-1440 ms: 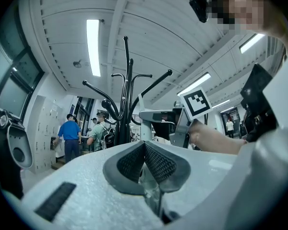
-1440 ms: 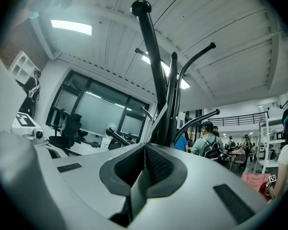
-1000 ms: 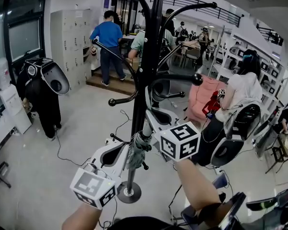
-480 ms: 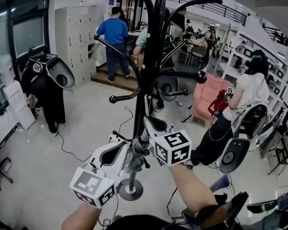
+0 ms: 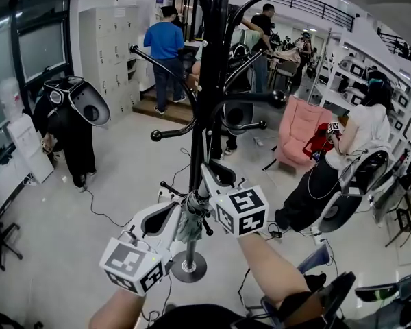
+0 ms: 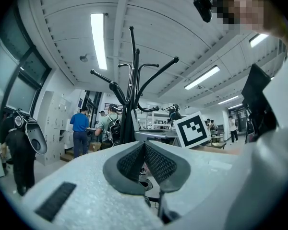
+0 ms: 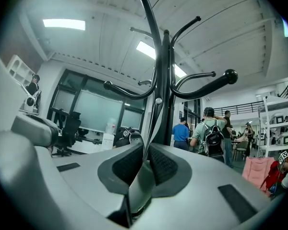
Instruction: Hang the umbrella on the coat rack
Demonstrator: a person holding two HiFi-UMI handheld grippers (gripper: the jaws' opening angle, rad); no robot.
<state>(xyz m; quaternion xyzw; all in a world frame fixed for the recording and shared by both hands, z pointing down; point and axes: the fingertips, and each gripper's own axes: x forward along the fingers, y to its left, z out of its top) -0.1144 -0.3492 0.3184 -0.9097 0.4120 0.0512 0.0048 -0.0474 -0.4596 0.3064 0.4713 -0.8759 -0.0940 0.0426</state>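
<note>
Indoors, in a busy workshop, a person stands at a black metal coat rack (image 5: pixel 204 115) with a handheld gripper in each hand. The rack's slim round pole runs up the centre of the head view, with curved tubular arms tipped with ball ends, and it rises from a flat round base (image 5: pixel 189 271) on the smooth pale floor.

A folded umbrella (image 5: pixel 190 218) of soft grey-green fabric hangs against the lower pole, at centre frame just above the base. The right gripper (image 5: pixel 207 171), a white moulded shell carrying a black-and-white marker cube, reaches in from lower right. In its own view the right gripper (image 7: pixel 147 150) has its dark ribbed pads clenched on a fold of the umbrella (image 7: pixel 140 188), and a thin strip of that fabric runs up from the jaws toward the coat rack (image 7: pixel 165 80) right behind.

The left gripper (image 5: pixel 172 211) sits at lower left, just beside the umbrella. In its own view the left gripper (image 6: pixel 144 145) has its textured pads pressed together at the tips, with nothing visible between them. The coat rack (image 6: pixel 129 104) stands behind it at upper centre.

At upper left of the head view, a person in a blue shirt (image 5: pixel 164 46) stands near grey lockers (image 5: pixel 106 53). A pink armchair (image 5: pixel 298 139) sits at right.
</note>
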